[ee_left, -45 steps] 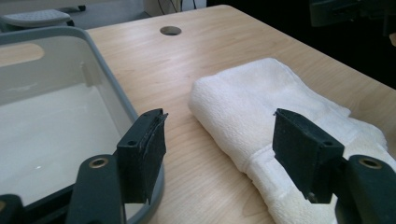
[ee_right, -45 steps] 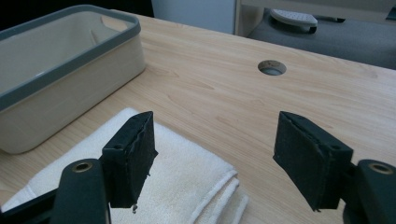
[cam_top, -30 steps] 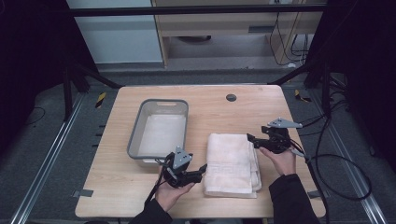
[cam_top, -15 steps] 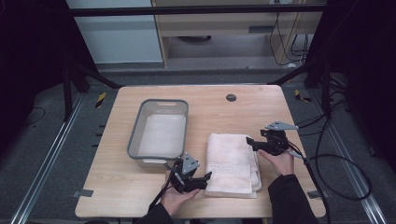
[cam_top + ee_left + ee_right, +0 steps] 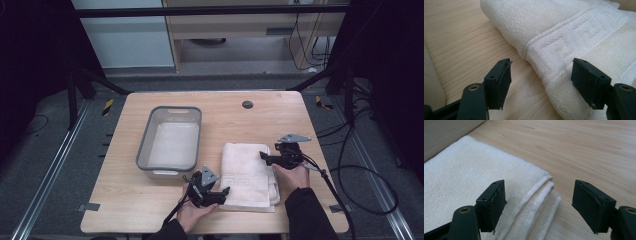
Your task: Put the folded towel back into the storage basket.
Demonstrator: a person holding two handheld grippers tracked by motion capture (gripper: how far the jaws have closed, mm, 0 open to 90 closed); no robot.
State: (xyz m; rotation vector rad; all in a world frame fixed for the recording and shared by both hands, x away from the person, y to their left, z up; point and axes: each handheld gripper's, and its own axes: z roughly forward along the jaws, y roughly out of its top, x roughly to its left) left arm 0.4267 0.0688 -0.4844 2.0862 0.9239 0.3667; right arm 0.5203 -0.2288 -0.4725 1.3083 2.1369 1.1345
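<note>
With both sets of jaws wide and holding nothing, the left gripper (image 5: 541, 85) and right gripper (image 5: 539, 205) each straddle an edge of the folded white terry towel (image 5: 248, 172) on the tabletop, so each should probably slide its lower jaw under every layer before closing.

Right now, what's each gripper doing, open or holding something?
Left gripper: open, jaws straddling the folded white towel's edge, holding nothing.
Right gripper: open over the towel's layered corner, holding nothing.

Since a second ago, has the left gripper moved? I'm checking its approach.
Yes. In the high view the left gripper has slid right, away from the grey bin, to the towel's near-left corner.
</note>
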